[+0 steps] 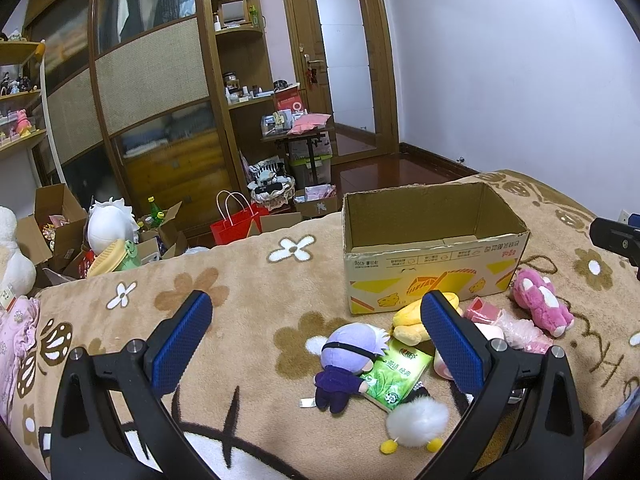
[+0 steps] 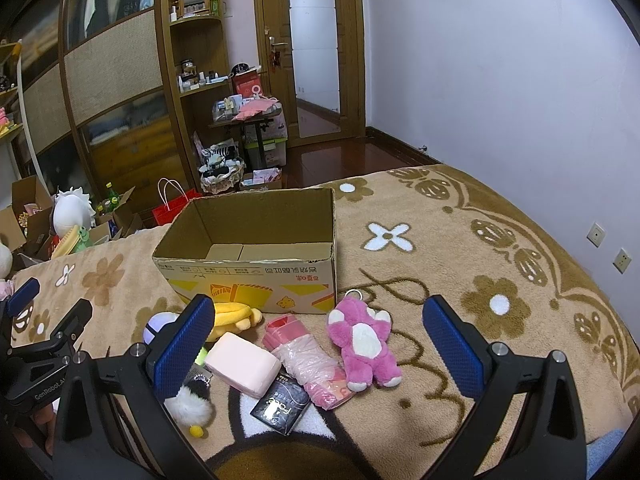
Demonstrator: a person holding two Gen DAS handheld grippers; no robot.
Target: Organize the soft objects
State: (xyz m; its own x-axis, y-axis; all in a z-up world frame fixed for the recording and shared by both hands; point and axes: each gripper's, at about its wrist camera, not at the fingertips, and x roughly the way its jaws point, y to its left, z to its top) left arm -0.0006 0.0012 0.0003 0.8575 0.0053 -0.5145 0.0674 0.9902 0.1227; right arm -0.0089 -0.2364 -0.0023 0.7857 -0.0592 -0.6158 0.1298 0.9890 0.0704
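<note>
The left gripper (image 1: 316,332) and the right gripper (image 2: 316,332) are both hanging over the bed (image 2: 460,240) with their jaws wide and nothing in them. The soft toys are lying in a little pile on the blanket, just in front of the empty cardboard box (image 2: 256,256).

The pink bear (image 2: 364,344) is sitting right between the right jaws, but they are not touching it. It looks light, fluffy and squishy, so it will likely squash when pinched. Its fat tummy looks like the best place to grab.

The purple doll (image 1: 348,364) is lying partly on a green packet (image 1: 394,378). Its round head is probably big and soft; the body may be easier to hold.
</note>
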